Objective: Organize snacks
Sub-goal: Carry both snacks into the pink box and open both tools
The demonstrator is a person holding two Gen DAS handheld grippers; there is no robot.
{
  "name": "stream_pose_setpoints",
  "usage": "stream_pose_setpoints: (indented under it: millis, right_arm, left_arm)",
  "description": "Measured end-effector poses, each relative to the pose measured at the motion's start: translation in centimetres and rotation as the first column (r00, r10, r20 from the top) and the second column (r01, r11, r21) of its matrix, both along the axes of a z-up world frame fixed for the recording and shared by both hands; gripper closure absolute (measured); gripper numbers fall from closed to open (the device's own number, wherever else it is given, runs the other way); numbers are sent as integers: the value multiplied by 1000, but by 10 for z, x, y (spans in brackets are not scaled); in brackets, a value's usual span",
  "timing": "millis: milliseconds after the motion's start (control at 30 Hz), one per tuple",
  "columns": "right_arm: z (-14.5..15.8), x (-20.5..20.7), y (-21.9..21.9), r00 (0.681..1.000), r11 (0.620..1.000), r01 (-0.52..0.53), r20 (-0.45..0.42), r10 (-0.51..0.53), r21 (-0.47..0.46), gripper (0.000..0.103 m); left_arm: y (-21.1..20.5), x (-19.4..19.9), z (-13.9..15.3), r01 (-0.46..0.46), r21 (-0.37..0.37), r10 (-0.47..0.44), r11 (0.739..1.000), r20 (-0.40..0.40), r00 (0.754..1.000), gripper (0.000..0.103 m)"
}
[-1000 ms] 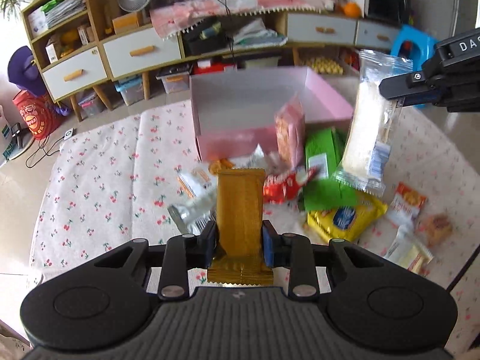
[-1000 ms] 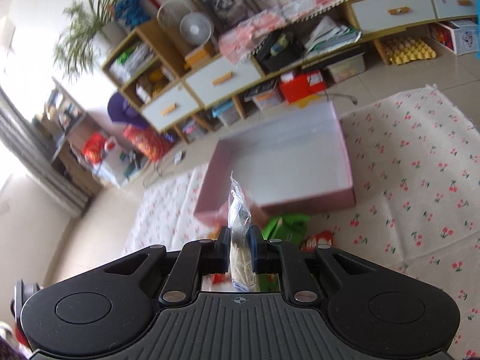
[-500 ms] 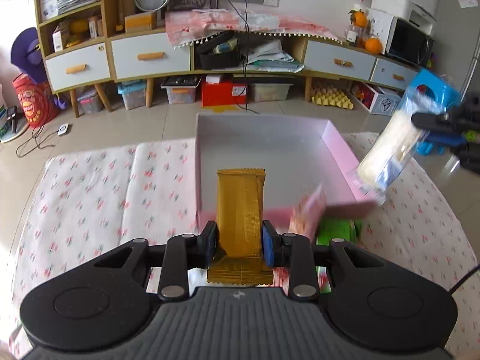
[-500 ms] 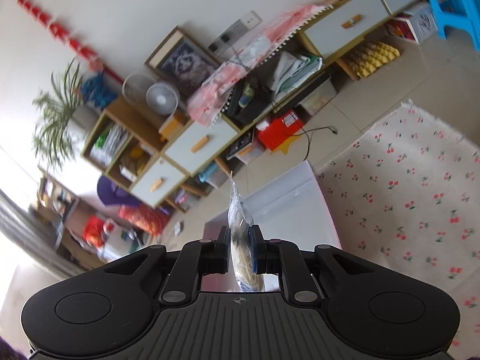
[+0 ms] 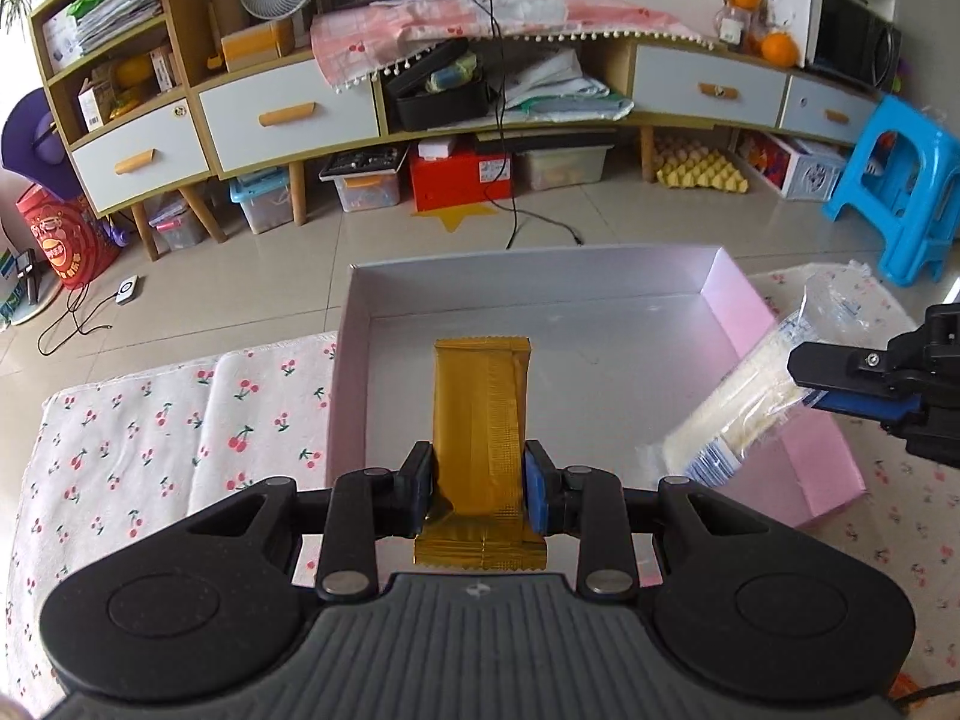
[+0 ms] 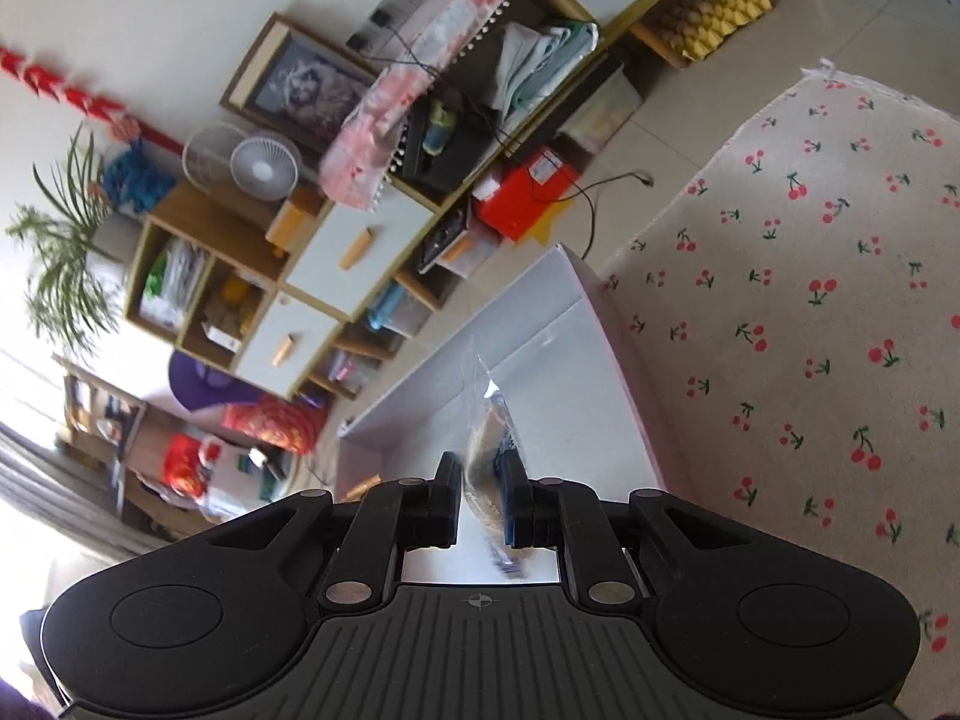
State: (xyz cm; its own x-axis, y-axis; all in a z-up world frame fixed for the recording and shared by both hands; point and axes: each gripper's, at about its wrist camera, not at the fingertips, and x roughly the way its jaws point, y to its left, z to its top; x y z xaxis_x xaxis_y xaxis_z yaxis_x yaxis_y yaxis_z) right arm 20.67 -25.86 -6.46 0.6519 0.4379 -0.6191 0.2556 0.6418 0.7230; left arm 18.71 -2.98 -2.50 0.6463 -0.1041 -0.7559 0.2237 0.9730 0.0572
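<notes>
My left gripper (image 5: 478,489) is shut on a gold foil snack bar (image 5: 480,414), which sticks out forward over the near wall of the pink box (image 5: 786,360). The box has a grey inside with nothing lying in it. At the right of the left wrist view my right gripper (image 5: 807,375) is shut on a clear packet of pale crackers (image 5: 741,408), tilted above the box's right wall. Seen from the right wrist, the same cracker packet (image 6: 487,450) stands edge-on between the pads of the right gripper (image 6: 483,501), over the pink box (image 6: 624,384).
The box sits on a white cherry-print cloth (image 5: 180,420) on the floor. Behind it run bare tiles, a black cable (image 5: 510,198) and a long low cabinet (image 5: 288,114) with drawers. A blue plastic stool (image 5: 900,192) stands at the far right.
Both grippers moved forward from above the loose snack pile to over the pink box, each still gripping its snack. The right gripper came down and rolled, tilting the cracker packet.
</notes>
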Motion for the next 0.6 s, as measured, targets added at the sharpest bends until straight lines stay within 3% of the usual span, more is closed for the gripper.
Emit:
stream_pose_setpoints:
  millis: [300, 333, 400, 433, 467, 600]
  right_arm:
    - [0, 4, 19, 994, 989, -98, -48, 93, -112, 85]
    - [1, 4, 20, 994, 987, -103, -53, 97, -125, 82]
    - [5, 4, 22, 993, 985, -108, -60, 100, -137, 65]
    - [8, 4, 22, 993, 984, -108, -60, 101, -138, 50]
    - [10, 3, 22, 993, 984, -108, -53, 101, -141, 42]
    - [25, -1, 23, 993, 977, -114, -37, 109, -182, 32]
  left_arm:
    - [3, -2, 0, -15, -3, 15, 1000, -24, 1000, 70]
    - [3, -3, 1, -14, -2, 14, 1000, -22, 1000, 60]
    - [1, -4, 4, -17, 3, 17, 1000, -8, 1000, 42]
    - [1, -5, 6, -21, 5, 21, 1000, 2, 1000, 39]
    - [1, -6, 8, -23, 6, 23, 1000, 9, 1000, 32]
    - [3, -7, 14, -41, 4, 41, 999, 22, 999, 16]
